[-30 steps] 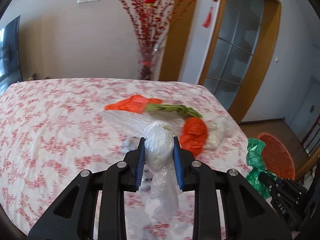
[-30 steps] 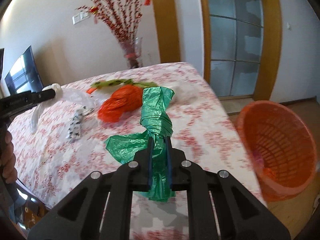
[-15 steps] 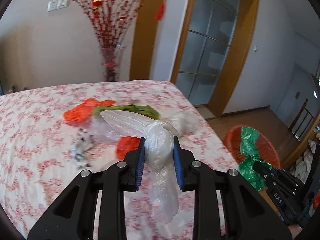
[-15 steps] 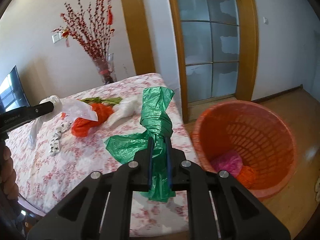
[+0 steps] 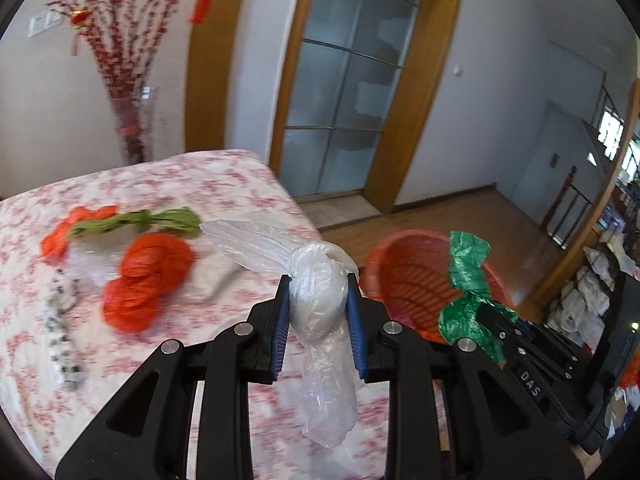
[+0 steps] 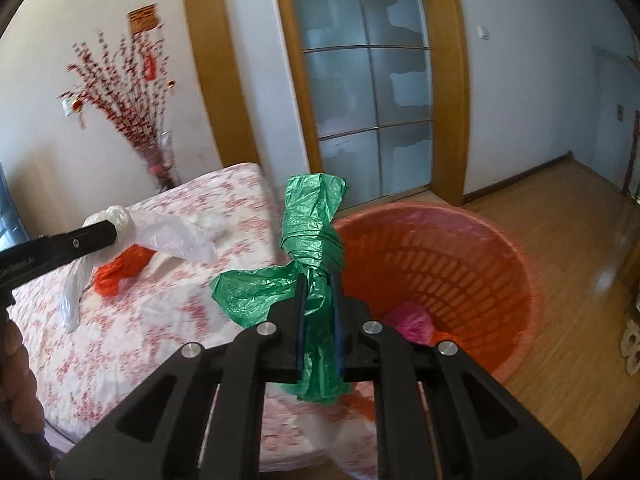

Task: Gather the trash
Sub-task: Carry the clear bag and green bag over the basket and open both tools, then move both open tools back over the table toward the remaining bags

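My left gripper [image 5: 318, 294] is shut on a knotted clear plastic bag [image 5: 320, 312], whose tail hangs below the blue pads. It hovers over the table's right edge, with the orange basket [image 5: 404, 276] just beyond. My right gripper [image 6: 319, 292] is shut on a knotted green plastic bag [image 6: 314, 236] and hangs beside the orange basket [image 6: 460, 264], which holds pink and orange trash. The green bag [image 5: 466, 280] shows in the left wrist view too, in front of the basket. The left gripper's finger [image 6: 76, 242] and the clear bag [image 6: 168, 236] appear at the left of the right wrist view.
On the floral tablecloth [image 5: 224, 192] lie a red-orange bag [image 5: 148, 276], a green twisted bag [image 5: 136, 220], another orange piece [image 5: 60, 236] and a spotted wrapper [image 5: 60, 332]. A vase of red branches [image 5: 132, 128] stands behind. A glass door [image 6: 368, 92] and wood floor [image 6: 580, 240] lie right.
Both grippers have swung right along the table toward the basket, still gripping their bags. The basket now fills much of the right wrist view and shows behind the clear bag.
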Demonstrator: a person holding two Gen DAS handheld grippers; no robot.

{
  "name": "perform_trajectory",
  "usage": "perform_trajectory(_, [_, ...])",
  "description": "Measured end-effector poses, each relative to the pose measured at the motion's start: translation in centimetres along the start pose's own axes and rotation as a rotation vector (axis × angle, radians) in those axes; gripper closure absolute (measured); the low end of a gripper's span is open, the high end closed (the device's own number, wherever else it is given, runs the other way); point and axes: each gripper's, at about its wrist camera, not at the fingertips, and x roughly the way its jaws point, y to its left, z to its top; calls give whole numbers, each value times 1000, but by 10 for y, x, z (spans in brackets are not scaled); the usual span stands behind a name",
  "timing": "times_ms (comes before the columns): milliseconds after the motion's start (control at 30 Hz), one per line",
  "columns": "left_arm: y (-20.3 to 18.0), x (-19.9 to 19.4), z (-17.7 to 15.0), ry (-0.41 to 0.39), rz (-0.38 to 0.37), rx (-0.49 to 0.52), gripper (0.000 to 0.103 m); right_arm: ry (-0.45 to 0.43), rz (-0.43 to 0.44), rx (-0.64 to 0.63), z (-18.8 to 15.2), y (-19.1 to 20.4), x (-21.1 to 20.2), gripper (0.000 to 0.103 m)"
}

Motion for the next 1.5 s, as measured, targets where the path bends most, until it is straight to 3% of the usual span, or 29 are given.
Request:
perform_trajectory(433, [-64,49,4,43,-128,48,77,-18,-98,102,7,-69,8,91])
perform_trajectory(933, [-100,95,-4,106,-184,66,77,-3,-142,172,10,-110,30,89])
perform_trajectory(1100, [-103,105,-9,134,-179,65,64,2,-139,203,10,-118,36,87])
perform_trajectory(1167, [-101,107,-11,139,-173,65,52,2,-142,203,8,-120,36,82])
perform_trajectory(1500, [-70,96,-22,151,-53,64,42,-5,-197,167,-1,-121,27,51])
